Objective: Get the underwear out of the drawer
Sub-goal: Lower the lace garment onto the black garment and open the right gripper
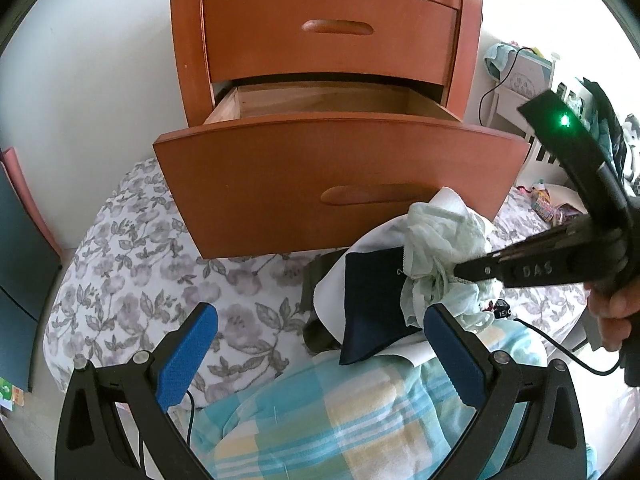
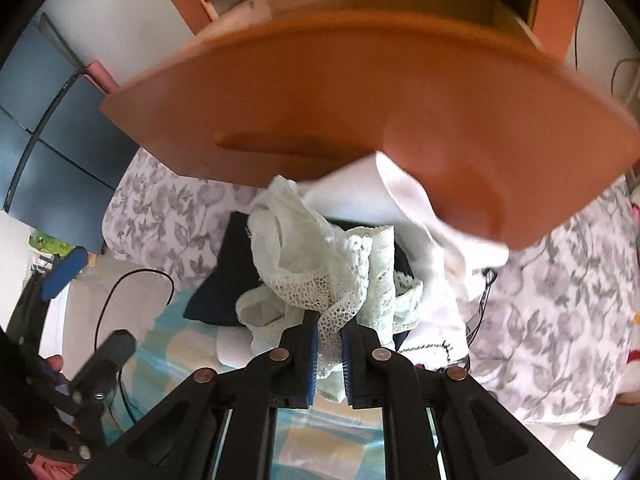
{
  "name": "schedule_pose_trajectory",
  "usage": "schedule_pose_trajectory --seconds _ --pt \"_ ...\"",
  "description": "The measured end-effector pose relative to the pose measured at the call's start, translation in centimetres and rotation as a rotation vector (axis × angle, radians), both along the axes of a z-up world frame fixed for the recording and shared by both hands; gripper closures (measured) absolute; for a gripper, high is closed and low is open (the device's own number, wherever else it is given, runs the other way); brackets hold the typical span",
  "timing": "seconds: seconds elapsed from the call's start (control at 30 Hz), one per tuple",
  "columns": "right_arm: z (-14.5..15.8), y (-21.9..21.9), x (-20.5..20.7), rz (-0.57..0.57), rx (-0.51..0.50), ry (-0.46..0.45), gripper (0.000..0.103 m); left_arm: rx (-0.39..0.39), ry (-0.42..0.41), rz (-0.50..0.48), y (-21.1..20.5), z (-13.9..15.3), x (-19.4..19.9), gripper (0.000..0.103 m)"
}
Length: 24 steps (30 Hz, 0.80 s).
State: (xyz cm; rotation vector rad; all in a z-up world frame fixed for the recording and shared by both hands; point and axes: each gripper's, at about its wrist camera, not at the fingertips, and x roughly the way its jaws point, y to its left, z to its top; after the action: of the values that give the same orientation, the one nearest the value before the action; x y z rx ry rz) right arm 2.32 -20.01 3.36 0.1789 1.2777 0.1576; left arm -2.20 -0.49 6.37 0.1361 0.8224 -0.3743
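Lace, pale green and bunched, is seen pinched between the blue pads of the right gripper (image 2: 329,340), whose jaws are pressed nearly together on the underwear (image 2: 320,276). The garment is held just ahead of the fingertips and hangs over a small heap of clothes: a navy garment (image 1: 372,300) and a white cloth (image 1: 448,200) resting on the checked blanket (image 1: 340,412). The left gripper (image 1: 316,344) is shown spread wide and empty, close beside that heap. Beyond, the open drawer (image 1: 332,168) is seen well behind the underwear, so a set-down on the pile is judged nearer than any return.
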Motion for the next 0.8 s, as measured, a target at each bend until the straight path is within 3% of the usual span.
schedule_pose_trajectory --seconds 0.33,0.43,0.6,0.8 --pt "0.0 0.2 -0.7 -0.026 -0.026 -0.003 0.089 0.017 0.007 -0.008 -0.2 -0.2 0.0 0.0" --pt "0.9 -0.3 -1.2 -0.035 -0.031 -0.024 0.081 0.017 0.006 -0.005 -0.2 -0.2 0.0 0.0" --pt "2.6 -0.9 -1.8 -0.053 -0.04 -0.072 0.054 0.016 0.002 0.023 0.3 -0.1 0.1 0.0" --pt "3.9 -1.9 -2.4 -0.093 -0.058 -0.114 0.036 0.01 -0.001 0.067 0.8 -0.1 0.3 0.0"
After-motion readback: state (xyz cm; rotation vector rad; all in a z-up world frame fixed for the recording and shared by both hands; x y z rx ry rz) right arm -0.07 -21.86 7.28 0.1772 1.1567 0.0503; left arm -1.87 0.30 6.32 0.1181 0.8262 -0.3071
